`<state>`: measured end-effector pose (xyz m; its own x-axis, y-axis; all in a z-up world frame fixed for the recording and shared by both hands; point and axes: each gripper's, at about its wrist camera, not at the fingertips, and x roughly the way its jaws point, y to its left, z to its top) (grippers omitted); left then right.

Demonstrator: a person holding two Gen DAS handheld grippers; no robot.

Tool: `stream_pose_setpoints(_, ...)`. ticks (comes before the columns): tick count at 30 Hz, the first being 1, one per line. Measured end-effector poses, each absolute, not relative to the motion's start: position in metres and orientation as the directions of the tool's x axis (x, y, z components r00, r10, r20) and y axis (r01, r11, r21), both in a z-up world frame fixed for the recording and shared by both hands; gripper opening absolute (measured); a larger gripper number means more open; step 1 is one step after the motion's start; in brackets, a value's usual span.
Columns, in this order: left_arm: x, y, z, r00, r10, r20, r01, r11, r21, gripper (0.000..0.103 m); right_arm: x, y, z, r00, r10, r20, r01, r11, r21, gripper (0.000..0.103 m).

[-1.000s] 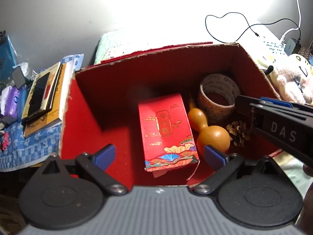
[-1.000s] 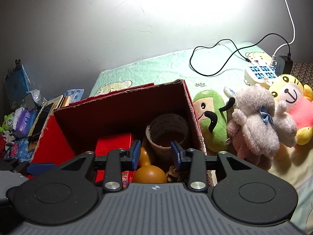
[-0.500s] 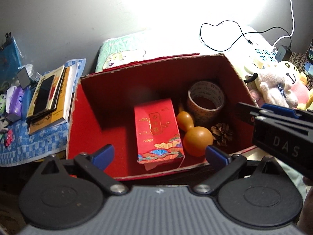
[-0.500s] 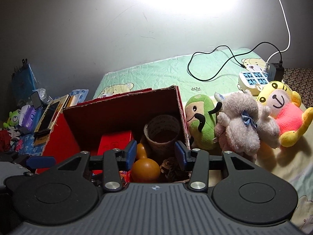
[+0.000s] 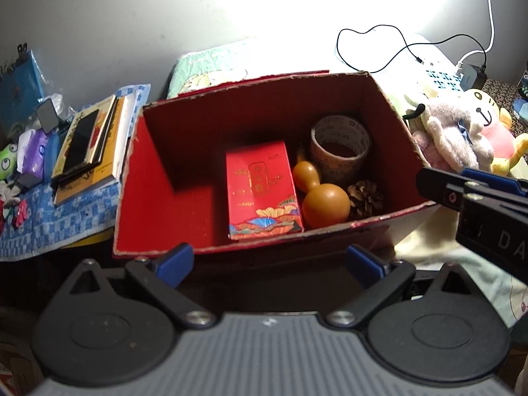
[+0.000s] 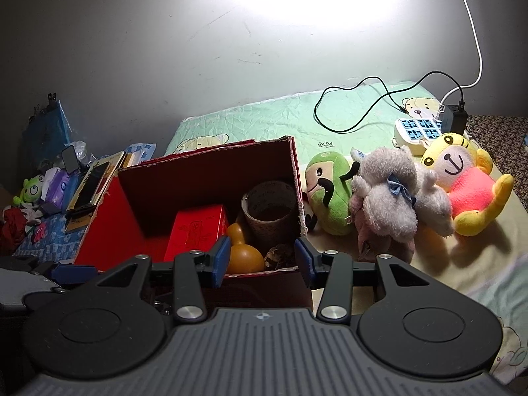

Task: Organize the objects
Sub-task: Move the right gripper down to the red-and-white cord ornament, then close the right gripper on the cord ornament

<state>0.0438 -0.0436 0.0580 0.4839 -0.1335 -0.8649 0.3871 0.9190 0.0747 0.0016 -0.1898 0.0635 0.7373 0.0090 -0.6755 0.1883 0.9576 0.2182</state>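
Your left gripper (image 5: 269, 264): jaws wide apart, empty, before the red box (image 5: 158, 204); your right gripper (image 6: 262, 259): jaws partly apart, empty, touching nothing, gourd (image 6: 242, 255) beyond

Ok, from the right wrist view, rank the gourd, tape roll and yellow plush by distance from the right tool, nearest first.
1. Gourd, in the box just beyond the right tool, toward its left finger.
2. Tape roll, deeper in the box, behind the gourd.
3. Yellow plush, far right on the bed.
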Motion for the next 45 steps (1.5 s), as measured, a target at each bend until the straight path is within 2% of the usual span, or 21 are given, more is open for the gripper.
stream_pose_setpoints(25, 0.017, -0.034, -0.003, 0.343, -0.094, -0.935, 0.394, 0.918, 0.053, 0.099, -0.018, -0.176, 0.011, 0.607, 0.082, -0.790, 0.227, 0.936, 0.271, 0.047)
stream_pose_setpoints(45, 0.008, 0.002, -0.011, 0.342, -0.080, -0.936, 0.330, 0.943, 0.039, 0.100, -0.009, -0.150, -0.011, 0.506, 0.232, -0.830, 0.162, 0.920, 0.356, 0.047)
